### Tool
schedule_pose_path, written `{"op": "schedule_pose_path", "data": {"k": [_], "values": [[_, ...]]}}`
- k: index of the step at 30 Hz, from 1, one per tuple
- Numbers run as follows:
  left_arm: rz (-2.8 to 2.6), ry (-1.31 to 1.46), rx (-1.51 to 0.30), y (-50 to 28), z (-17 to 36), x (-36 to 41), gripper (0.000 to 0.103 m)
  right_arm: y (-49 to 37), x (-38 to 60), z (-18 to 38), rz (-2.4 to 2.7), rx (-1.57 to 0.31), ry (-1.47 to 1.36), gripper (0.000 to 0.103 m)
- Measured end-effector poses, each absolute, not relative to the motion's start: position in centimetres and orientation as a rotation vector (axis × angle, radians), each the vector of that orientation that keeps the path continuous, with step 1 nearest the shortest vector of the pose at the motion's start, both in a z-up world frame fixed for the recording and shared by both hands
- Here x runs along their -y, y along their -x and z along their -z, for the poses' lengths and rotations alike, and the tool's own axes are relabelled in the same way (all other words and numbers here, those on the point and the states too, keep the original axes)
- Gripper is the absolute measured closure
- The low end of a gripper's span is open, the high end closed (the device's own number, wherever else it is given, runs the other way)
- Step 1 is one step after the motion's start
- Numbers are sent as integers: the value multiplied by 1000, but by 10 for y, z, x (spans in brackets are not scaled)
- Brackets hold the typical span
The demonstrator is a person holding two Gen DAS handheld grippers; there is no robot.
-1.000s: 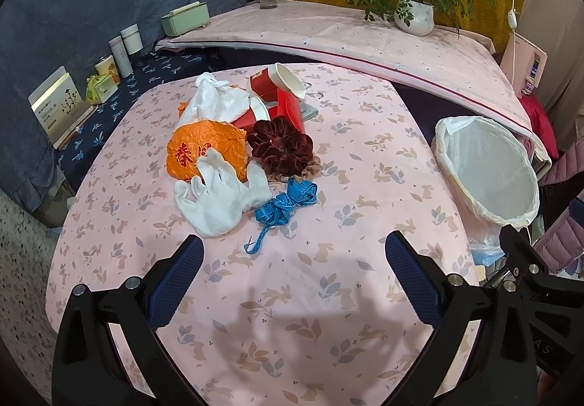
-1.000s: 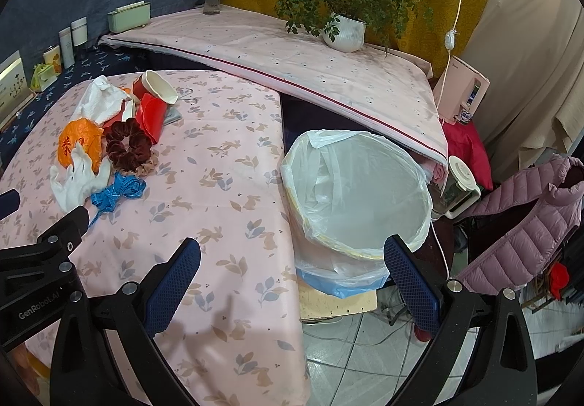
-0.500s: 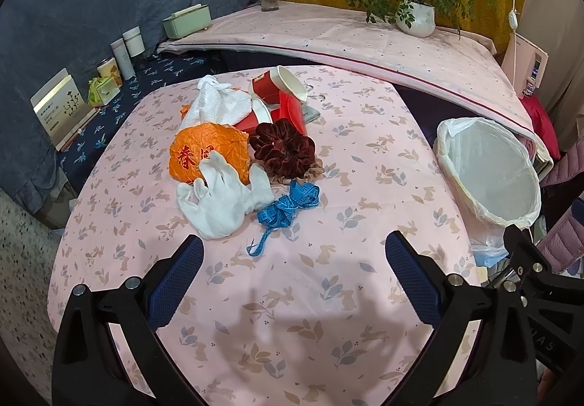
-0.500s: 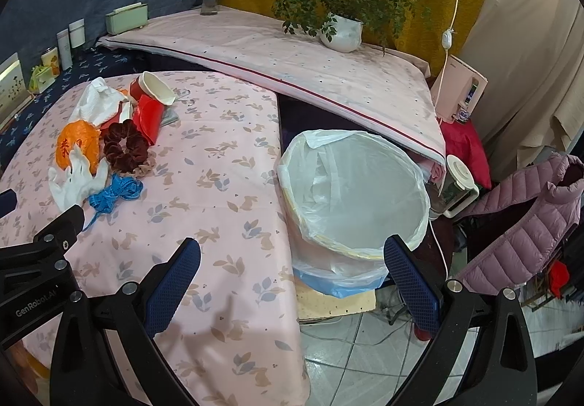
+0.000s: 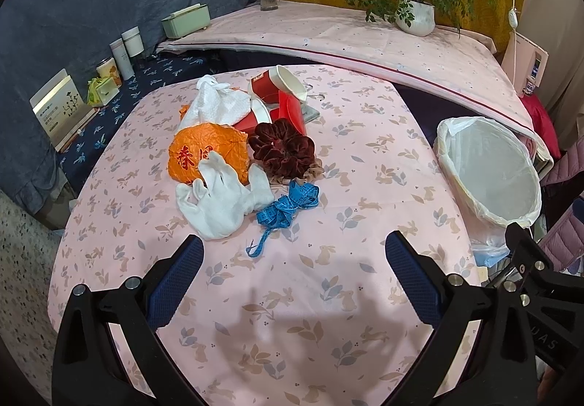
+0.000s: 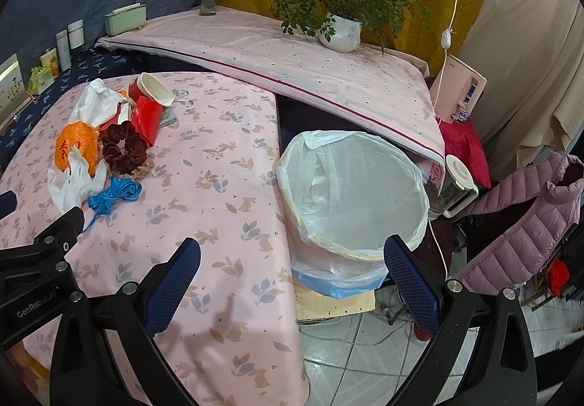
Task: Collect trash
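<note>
Left hand-held gripper (image 5: 294,272): blue-padded fingers spread wide, nothing between them, hovering over the near part of the counter (image 5: 328,314) with its pink leaf-and-rabbit cloth. Right hand-held gripper (image 6: 292,269): also spread wide and empty, over the counter's right edge, its right finger in front of the trash bin (image 6: 352,192).

Trash pile lies ahead of the left hand-held gripper, toward the counter's far side. Nearest: blue measuring tape (image 5: 288,205), tangled, one loose end trailing toward the camera. Just left of it, touching, a white glove (image 5: 219,201), partly overlapping an orange crumpled bag (image 5: 204,154) with red characters. Right of the bag, a dark red scrunchie (image 5: 283,150). Behind these: white crumpled bag (image 5: 215,103), and red paper cups (image 5: 277,84), one lying on its side with its mouth to the right.

Trash bin, lined with a white plastic bag, stands off the counter's right edge; nothing visible inside.

Change versus 1.0 s ago: in the left view the pile sits slightly lower and nearer the fingers; the finger gap is unchanged in both views. Pile arrangement unchanged; no item touched.
</note>
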State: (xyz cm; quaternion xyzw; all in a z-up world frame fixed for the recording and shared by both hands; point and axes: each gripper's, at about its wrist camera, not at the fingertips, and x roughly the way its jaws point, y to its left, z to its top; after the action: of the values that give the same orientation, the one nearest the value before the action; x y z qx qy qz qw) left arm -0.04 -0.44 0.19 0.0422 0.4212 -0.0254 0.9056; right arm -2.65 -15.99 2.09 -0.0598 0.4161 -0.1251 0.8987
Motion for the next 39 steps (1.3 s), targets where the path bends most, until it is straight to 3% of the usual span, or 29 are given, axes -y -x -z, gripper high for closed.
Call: {"op": "schedule_pose_path", "data": {"k": [30,39], "values": [[49,-77,-871,-4,2,3,8,26,167,-25,276,-855,115,7],[-18,-50,-880,-21,16,-32,8,13,165,-25,287,-821,44,7]]}}
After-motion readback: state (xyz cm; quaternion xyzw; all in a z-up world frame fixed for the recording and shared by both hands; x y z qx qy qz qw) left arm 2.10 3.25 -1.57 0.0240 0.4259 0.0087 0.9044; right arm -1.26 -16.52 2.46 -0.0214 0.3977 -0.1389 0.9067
